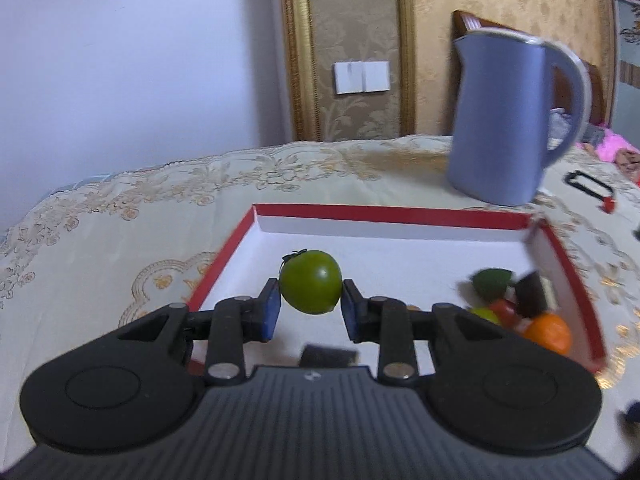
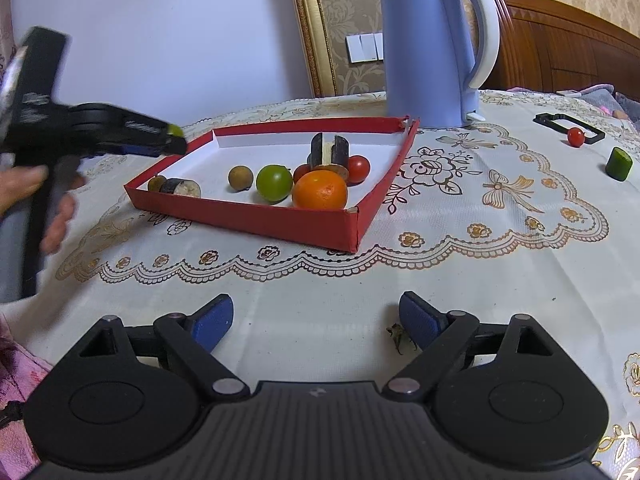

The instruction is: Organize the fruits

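Left gripper [image 1: 311,304] clamped on a green tomato [image 1: 311,282], held just above the floor of the red tray [image 1: 360,212], toward its left wall. Right gripper [image 2: 316,322] spread wide, nothing between the pads, hanging over bare tablecloth [image 2: 460,248] near the front edge. Risks, judged only: round glossy fruit pinched at its widest line by two small blue pads [image 1: 269,312], so could squirt out on any twist; if let go from height, likely rolls across the flat tray floor into the pile at the right wall and knocks the upright dark-skinned piece [image 2: 329,151] over. Low tray walls and a torn far right corner [image 2: 408,122], so a rolling fruit could hop out there. Kettle [image 2: 430,48] right behind the far wall, easy to clip on a retreat. Left view blurred, hinting at fast motion, which adds to slip risk. Count in tray, from right wrist view: one orange [image 2: 320,190], one green tomato [image 2: 274,183] besides the held one, two red cherry tomatoes for sure [image 2: 359,169], one brown round fruit [image 2: 241,178], a second brownish one [image 2: 157,182] at the left front corner, one lying dark-skinned slice [image 2: 182,188], one standing. Outside, toward the right edge of the table: one red cherry tomato [image 2: 576,137] against a black frame [image 2: 568,122], one green cut piece [image 2: 619,164].
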{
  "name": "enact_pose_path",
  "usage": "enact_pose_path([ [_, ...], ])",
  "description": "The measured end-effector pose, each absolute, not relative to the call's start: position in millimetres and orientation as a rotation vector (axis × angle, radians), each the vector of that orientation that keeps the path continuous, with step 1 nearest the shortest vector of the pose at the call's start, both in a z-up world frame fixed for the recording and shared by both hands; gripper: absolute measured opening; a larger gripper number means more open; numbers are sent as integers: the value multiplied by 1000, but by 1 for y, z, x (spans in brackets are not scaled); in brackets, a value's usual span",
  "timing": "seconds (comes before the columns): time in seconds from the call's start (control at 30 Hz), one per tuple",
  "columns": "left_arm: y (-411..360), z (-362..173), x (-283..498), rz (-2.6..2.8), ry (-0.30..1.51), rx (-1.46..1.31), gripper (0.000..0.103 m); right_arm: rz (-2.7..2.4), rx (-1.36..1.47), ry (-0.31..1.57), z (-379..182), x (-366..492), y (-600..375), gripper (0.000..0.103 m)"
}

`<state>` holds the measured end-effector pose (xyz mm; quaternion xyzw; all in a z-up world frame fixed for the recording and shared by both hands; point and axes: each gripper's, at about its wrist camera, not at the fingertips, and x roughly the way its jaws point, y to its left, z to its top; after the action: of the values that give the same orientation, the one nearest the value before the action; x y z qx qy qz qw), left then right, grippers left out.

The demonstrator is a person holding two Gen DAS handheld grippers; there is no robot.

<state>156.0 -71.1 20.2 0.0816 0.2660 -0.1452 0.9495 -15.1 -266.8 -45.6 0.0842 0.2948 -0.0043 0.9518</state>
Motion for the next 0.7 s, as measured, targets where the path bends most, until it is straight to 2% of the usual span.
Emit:
enact_pose_path([
  [0.53,-74,-14,201,-219,625,172,30,-10,168,601,-46,-15,-267,91],
  [0.63,-75,-18,201,-203,631,189,35,-12,164,602,-46,-15,-266,91],
  [0.7,-74,-16,197,-189,622,199,47,-11,160,604,-46,-15,-266,91],
])
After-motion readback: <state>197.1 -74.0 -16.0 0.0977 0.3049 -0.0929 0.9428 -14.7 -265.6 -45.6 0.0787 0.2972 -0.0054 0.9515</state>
